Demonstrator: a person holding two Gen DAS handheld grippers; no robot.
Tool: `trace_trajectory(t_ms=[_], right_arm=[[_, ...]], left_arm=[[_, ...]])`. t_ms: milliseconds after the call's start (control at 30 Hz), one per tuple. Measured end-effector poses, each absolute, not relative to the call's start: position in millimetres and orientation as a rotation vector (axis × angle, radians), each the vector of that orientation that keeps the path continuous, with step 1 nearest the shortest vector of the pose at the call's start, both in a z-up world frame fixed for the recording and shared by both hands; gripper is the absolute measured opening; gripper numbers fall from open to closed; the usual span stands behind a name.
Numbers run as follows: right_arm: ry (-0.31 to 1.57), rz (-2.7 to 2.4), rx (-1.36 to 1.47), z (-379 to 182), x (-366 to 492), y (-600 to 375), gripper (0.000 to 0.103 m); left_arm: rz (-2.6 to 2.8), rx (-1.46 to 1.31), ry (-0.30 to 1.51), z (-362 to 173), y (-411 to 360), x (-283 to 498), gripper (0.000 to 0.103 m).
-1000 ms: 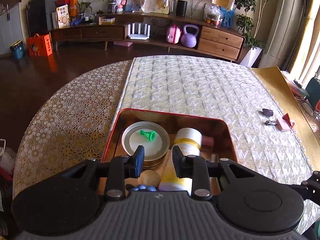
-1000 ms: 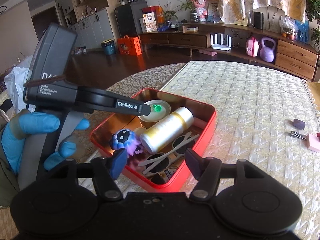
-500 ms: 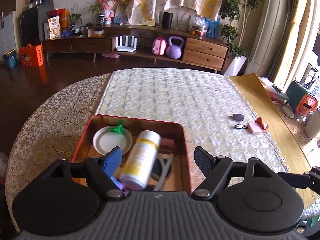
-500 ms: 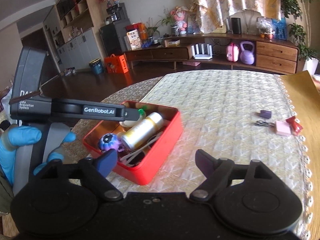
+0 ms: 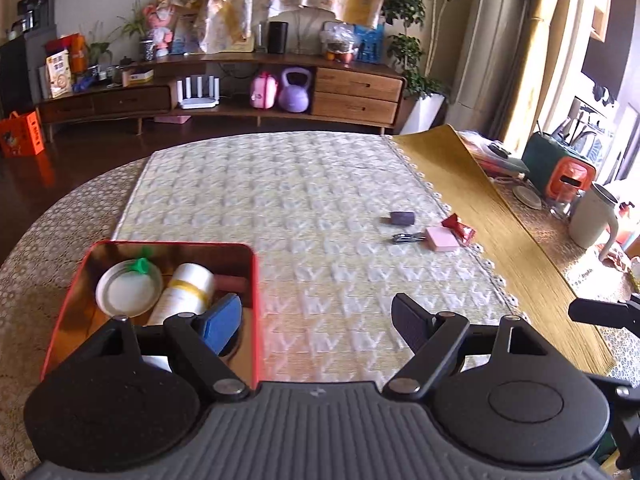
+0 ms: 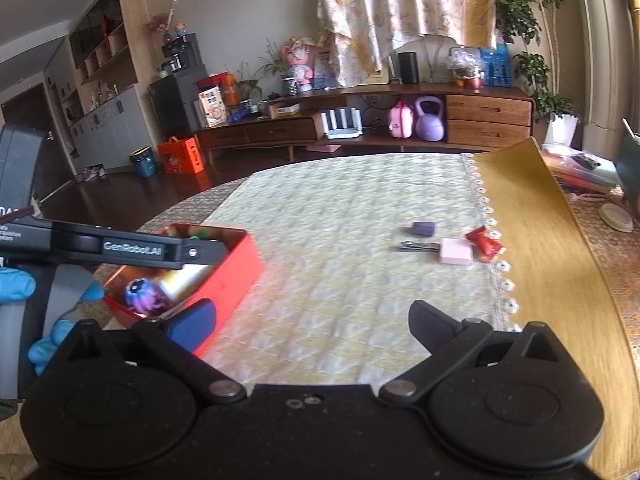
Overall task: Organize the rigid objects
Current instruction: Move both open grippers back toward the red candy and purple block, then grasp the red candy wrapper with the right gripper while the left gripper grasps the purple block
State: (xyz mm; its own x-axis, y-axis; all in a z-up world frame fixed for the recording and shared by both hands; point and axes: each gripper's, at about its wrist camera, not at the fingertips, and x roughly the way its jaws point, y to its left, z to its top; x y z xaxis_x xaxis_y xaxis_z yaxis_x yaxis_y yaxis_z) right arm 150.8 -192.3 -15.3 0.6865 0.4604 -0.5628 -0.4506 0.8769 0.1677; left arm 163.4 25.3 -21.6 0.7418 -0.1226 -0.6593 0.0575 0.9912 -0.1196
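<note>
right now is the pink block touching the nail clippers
Cannot tell. In both wrist views the nail clippers run up to the pink block with no visible gap, but contact isn't plainly shown.

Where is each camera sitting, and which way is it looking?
Left wrist: sits on the left tongs, looking down along their open fingers over the red tin and table; only the tongs show.
Right wrist: sits on the right tongs, open too, facing the same way; a blue-gloved hand shows holding the left tongs.
Both see the red tin, pink eraser, nail clippers and sideboard.
</note>
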Motion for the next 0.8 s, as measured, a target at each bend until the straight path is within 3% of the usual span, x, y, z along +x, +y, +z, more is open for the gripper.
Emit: trace_trajectory(t_ms=[800], right_arm=[[0.654, 0.399, -0.044, -48, 273, -291, 0.100]], left_arm=[[-0.127, 0.047, 0.783, -46, -87, 304, 0.087]])
